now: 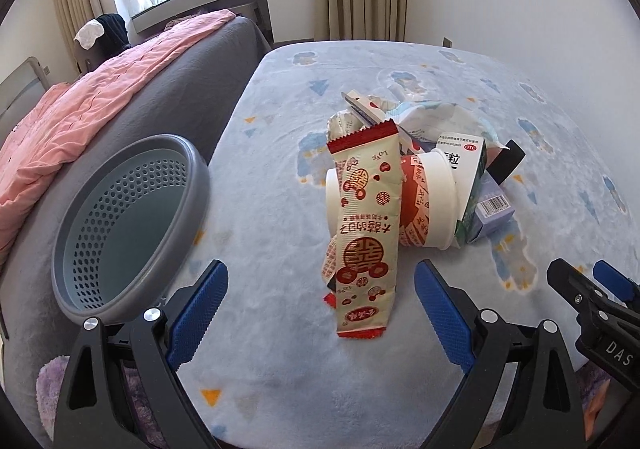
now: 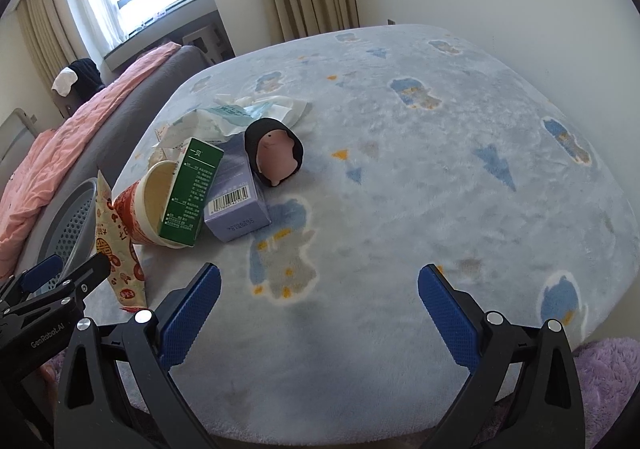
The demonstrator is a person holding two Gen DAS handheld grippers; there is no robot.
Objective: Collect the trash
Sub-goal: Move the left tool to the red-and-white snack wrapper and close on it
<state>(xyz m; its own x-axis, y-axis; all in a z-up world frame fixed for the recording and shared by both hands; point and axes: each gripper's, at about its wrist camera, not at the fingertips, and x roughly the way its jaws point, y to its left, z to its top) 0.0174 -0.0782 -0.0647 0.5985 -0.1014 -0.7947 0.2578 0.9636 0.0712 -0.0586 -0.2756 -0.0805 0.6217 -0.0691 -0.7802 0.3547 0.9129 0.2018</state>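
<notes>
On the blanket-covered table (image 1: pixel 280 389), perforated basket (image 1: pixel 132 221) empty; green box (image 2: pixel 192 193) inside paper cup (image 2: pixel 156 205); both grippers, left gripper (image 1: pixel 320 305) and right gripper (image 2: pixel 319 305), spread apart.

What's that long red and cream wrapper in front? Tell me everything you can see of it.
The long cream snack wrapper with red printing looks like thin crinkly plastic, with zigzag red ends and red double-happiness symbols. Apparently empty and flat, it leans against the white paper cup with red print, lower end on the pale blue fleece blanket. No gripper touches it.
</notes>
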